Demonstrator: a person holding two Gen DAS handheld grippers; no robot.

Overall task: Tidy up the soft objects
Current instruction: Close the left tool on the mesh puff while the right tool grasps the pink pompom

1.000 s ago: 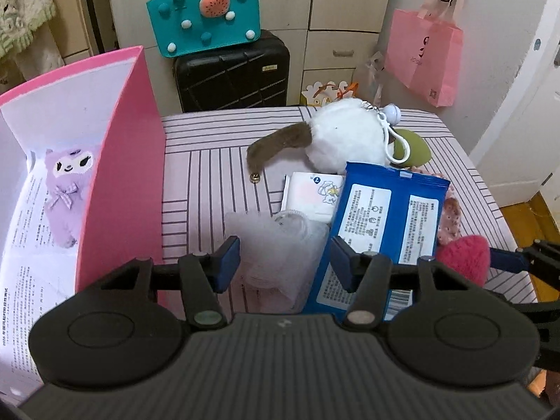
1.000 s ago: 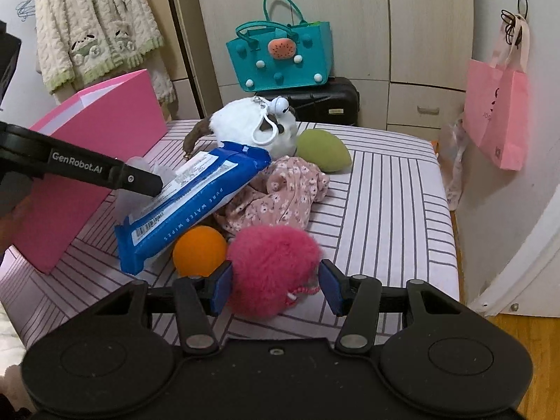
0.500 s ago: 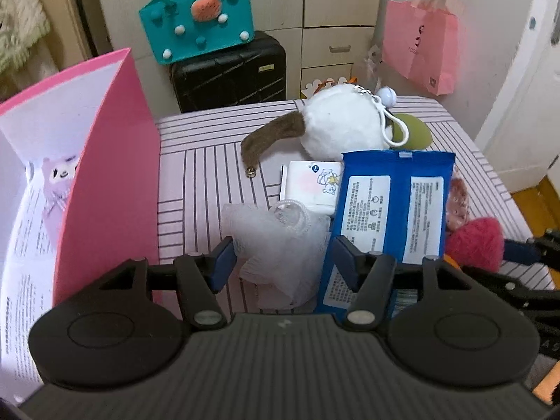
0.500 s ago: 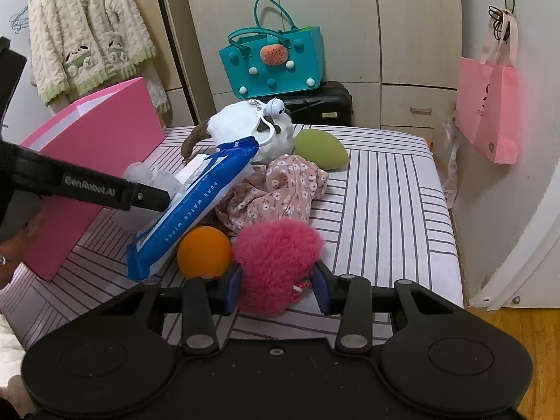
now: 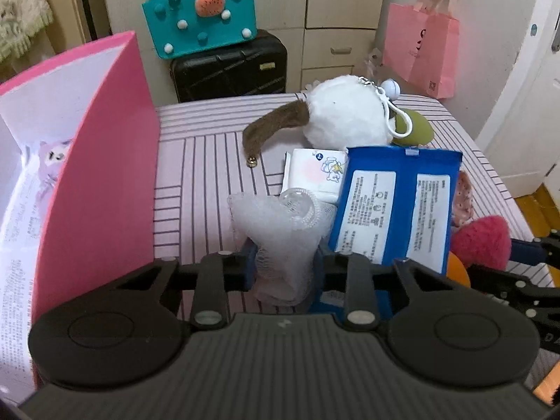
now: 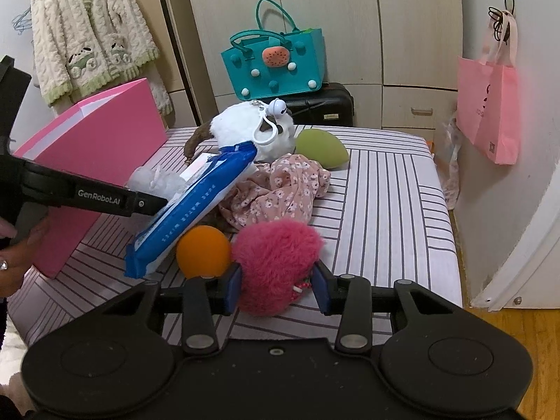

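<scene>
Beside "PURE WATER WIPES" pack (image 6: 196,206), left jaws just closed on mesh pouf (image 5: 280,241), right's clamping pink plush (image 6: 276,262).

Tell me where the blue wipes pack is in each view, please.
Left wrist: wipes pack right of centre, back side showing, just beyond the left gripper.
Right wrist: wipes pack left of centre, tilted, above the orange ball.
Shared landmark: teal bag on the black suitcase.

Left claw (image 5: 284,268) just closed onto mesh pouf (image 5: 280,231).
</scene>
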